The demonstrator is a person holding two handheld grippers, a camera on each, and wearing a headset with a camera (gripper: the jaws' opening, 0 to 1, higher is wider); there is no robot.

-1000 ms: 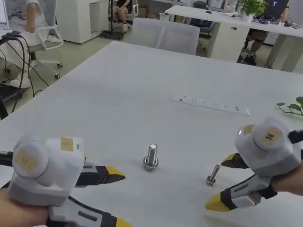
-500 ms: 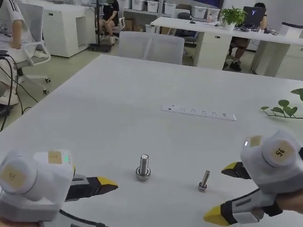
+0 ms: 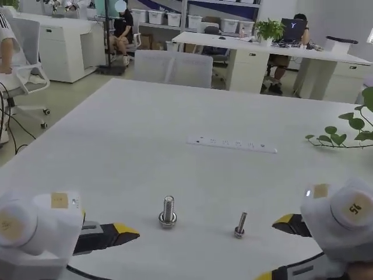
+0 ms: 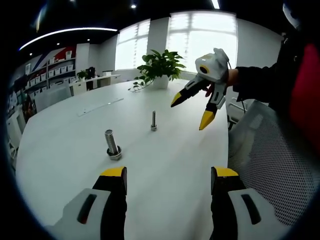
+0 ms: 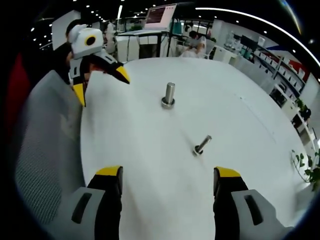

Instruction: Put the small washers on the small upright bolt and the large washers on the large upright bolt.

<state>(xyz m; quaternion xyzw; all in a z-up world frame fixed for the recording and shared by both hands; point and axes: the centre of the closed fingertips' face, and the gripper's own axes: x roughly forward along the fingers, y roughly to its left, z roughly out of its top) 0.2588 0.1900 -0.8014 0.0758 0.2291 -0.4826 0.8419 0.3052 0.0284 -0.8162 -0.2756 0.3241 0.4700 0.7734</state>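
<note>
Bolts: two before me, a large bolt [image 3: 168,211] and a small bolt [image 3: 239,224].
Grippers: two in my hands, left gripper [image 4: 169,172] and right gripper [image 5: 167,172].
Power strip [image 3: 232,144]: one.
Plant [image 3: 349,131] on my table: one.

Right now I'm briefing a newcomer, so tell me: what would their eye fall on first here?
Two upright bolts on the white table: the large bolt nearer the left gripper, the small bolt nearer the right gripper. Both grippers hang open, yellow-tipped jaws empty, either side of the bolts.
</note>
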